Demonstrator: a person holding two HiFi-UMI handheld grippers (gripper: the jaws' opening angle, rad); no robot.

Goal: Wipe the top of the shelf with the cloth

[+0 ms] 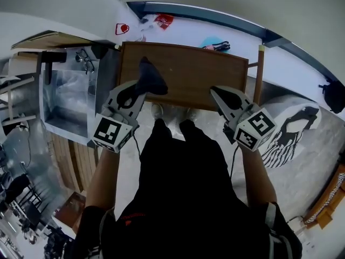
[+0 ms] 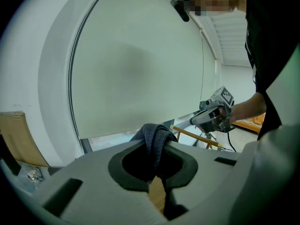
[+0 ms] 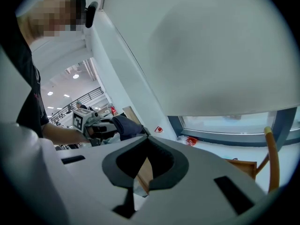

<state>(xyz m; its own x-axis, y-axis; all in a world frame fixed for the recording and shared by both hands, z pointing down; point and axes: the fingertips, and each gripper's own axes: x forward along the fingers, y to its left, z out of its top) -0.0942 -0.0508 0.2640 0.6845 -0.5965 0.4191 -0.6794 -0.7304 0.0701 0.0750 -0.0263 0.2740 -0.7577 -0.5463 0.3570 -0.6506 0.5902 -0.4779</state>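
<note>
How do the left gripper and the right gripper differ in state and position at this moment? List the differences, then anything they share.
The left gripper is shut on the dark cloth; the right gripper is shut with nothing between its jaws. The left gripper is at the left of the wooden shelf top, the right gripper at its right near edge. Both carry a marker cube and point toward the shelf.

No words or numbers can be read. The left gripper (image 1: 141, 86) and right gripper (image 1: 215, 92) each carry black-and-white square markers on their cubes. Beyond the shelf's (image 1: 188, 72) far left corner is a small red-and-white sign (image 1: 122, 28), possibly a symbol.
</note>
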